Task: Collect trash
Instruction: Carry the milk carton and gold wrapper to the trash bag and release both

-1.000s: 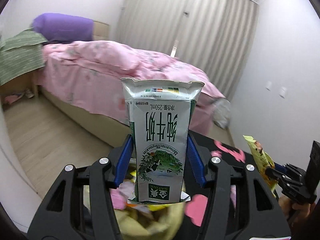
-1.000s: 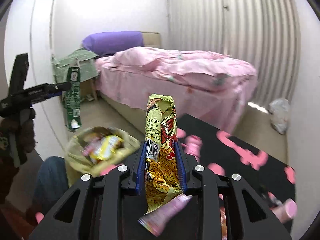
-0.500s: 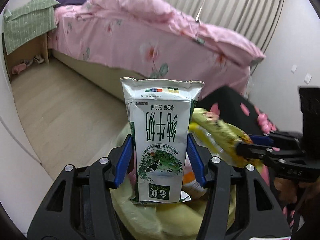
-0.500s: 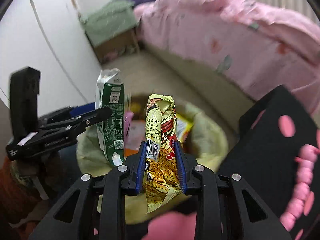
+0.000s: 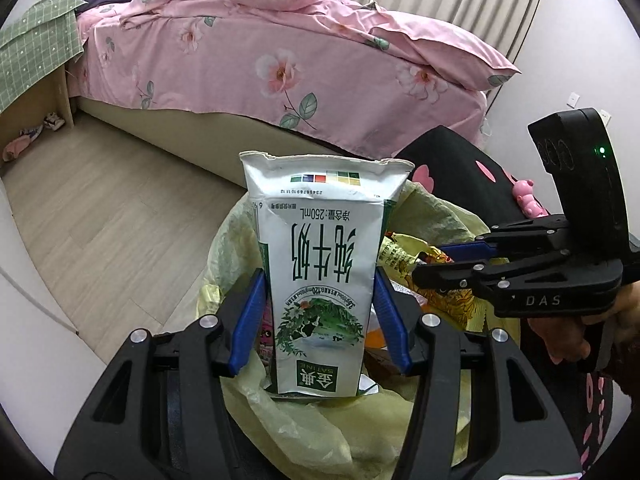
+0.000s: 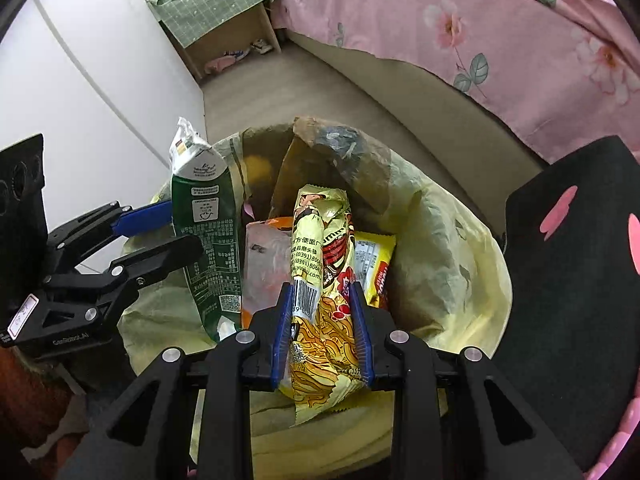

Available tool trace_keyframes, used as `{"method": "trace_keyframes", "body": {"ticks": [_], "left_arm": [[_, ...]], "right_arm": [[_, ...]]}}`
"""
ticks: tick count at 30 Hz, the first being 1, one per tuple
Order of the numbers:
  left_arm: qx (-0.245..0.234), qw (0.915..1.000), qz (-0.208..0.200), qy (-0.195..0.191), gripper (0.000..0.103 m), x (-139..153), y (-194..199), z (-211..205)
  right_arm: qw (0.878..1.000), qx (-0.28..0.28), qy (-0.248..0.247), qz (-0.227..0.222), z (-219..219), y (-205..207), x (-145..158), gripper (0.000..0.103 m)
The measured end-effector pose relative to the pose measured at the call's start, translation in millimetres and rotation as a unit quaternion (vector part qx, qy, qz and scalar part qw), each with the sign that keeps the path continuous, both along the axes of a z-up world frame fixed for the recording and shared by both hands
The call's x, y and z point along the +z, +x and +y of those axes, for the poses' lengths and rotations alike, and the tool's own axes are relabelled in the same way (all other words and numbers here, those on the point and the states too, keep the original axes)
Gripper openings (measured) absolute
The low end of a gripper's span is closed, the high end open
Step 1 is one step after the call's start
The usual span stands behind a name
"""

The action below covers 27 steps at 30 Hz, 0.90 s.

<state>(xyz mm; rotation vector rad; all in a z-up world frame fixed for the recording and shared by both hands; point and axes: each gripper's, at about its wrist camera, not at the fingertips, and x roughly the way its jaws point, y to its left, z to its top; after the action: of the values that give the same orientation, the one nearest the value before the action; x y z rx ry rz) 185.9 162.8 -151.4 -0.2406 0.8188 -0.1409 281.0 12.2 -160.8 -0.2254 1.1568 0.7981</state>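
My left gripper [image 5: 320, 312] is shut on a green and white milk carton [image 5: 320, 264], held upright over the open yellow trash bag [image 5: 304, 432]. The carton also shows in the right wrist view [image 6: 208, 240]. My right gripper [image 6: 322, 320] is shut on a yellow noodle wrapper [image 6: 320, 280], held over the same bag [image 6: 448, 264]. The right gripper reaches in from the right in the left wrist view [image 5: 460, 260]. Several wrappers lie inside the bag.
A bed with a pink floral cover [image 5: 280, 52] stands behind the bag. A black mat with pink shapes [image 6: 568, 280] lies to the right. A wooden side table under a green cloth [image 6: 224, 12] stands by the white wall. The floor is light wood.
Both grippers have tilted down and closed in over the trash bag, each holding its item. The bag now fills the lower view.
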Motion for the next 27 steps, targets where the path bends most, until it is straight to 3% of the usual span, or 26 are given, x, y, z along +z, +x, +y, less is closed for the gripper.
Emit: {"method": "trace_keyframes", "body": {"ticks": [9, 18, 22, 27], "left_arm": [[-0.004, 0.9990, 0.008, -0.043, 0.050, 2, 3, 6], [-0.008, 0.9977, 0.014, -0.066, 0.052, 10, 5, 9], [0.010, 0.9972, -0.004, -0.074, 0.064, 28, 1, 19], [0.046, 0.9963, -0.038, -0.062, 0.066, 58, -12, 24]], "right_arm": [[0.997, -0.012, 0.017, -0.075, -15, -23, 18, 0.027], [0.995, -0.037, 0.048, -0.076, -28, -29, 26, 0.034], [0.995, -0.042, 0.055, -0.070, -35, -35, 31, 0.045], [0.993, -0.041, 0.048, -0.104, -51, -55, 48, 0.046]]}}
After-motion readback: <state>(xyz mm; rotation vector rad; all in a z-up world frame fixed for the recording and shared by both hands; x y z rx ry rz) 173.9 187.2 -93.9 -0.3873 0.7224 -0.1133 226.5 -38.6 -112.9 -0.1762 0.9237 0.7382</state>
